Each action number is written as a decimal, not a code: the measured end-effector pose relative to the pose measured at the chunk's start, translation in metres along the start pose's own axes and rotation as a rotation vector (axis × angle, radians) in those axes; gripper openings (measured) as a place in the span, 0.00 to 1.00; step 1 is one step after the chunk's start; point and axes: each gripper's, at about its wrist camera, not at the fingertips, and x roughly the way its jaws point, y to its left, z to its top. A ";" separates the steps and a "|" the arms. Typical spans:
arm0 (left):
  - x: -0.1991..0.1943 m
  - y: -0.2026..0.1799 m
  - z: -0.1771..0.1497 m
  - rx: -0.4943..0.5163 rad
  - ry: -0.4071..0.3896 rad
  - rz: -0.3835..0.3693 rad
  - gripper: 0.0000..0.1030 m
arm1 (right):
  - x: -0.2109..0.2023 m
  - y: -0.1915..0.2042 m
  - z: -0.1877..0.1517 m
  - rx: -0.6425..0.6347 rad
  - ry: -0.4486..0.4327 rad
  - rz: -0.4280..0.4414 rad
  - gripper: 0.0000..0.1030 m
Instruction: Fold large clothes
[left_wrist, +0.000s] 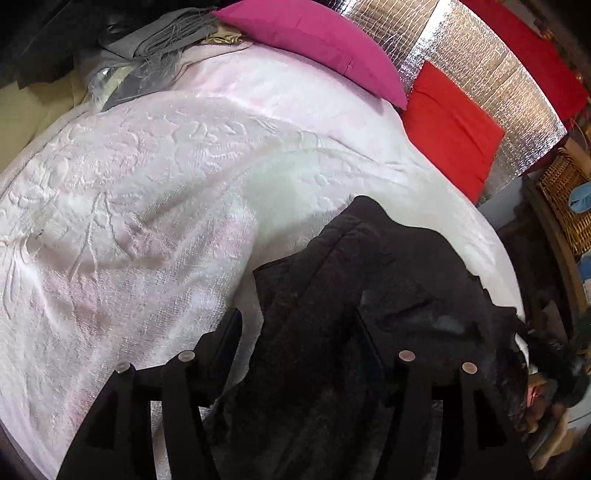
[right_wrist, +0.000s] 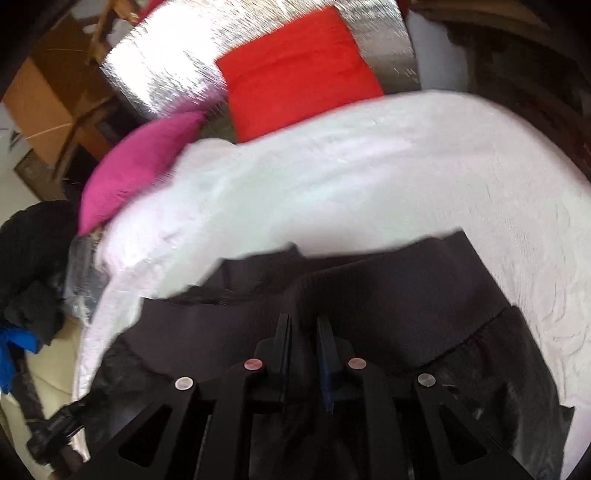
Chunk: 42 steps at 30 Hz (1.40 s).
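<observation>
Item: dark garment (right_wrist: 388, 295), a large black piece with a ribbed band and a gathered seam, lying on the bed (left_wrist: 147, 184) under a pale pink embossed bedspread. In the left wrist view it fills the 5 o'clock part of the frame; in the right wrist view it spreads across the lower half, its far edge running from 9 to 2 o'clock.

Left hand-held gripper (left_wrist: 299, 332): jaws spread wide, released. The garment lies between and beneath the fingers, but they do not pinch it.

Right hand-held gripper (right_wrist: 304, 332): fingers drawn close with a narrow gap, and dark cloth lies in and under that gap. Whether a fold is actually clamped cannot be told; the view is motion-blurred.

Surroundings: magenta pillow (left_wrist: 317, 44) at 12 o'clock and red pillow (left_wrist: 450, 129) at 2 o'clock in the left view, both against a silver quilted backing (left_wrist: 480, 55). Grey fringed cloth (left_wrist: 155, 37) at 11 o'clock. Wicker basket (left_wrist: 565, 199) at 3 o'clock, off the bed.

Step in hand, as judged: taking hold of one edge of the garment to lay a fold over.

Handling notes:
- Seat each gripper on a firm edge such as the ribbed band, not on loose middle cloth.
- Close the left one fully on a single layer stack before lifting.
- Lift both ends level and together so the heavy fabric does not sag or twist.
- Carry the fold toward 12 o'clock, onto bare bedspread, well short of the pillows.
- Lay it down flat and let go only once the edges line up.
</observation>
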 end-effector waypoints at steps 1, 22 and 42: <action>-0.002 0.001 0.000 0.001 0.001 0.000 0.60 | -0.006 0.006 0.000 -0.009 -0.022 0.038 0.30; 0.010 -0.006 0.001 0.063 -0.034 0.100 0.60 | 0.118 0.152 -0.025 -0.256 0.220 0.062 0.39; 0.001 -0.008 -0.003 0.080 -0.085 0.143 0.63 | -0.015 -0.076 0.036 -0.004 0.047 -0.043 0.75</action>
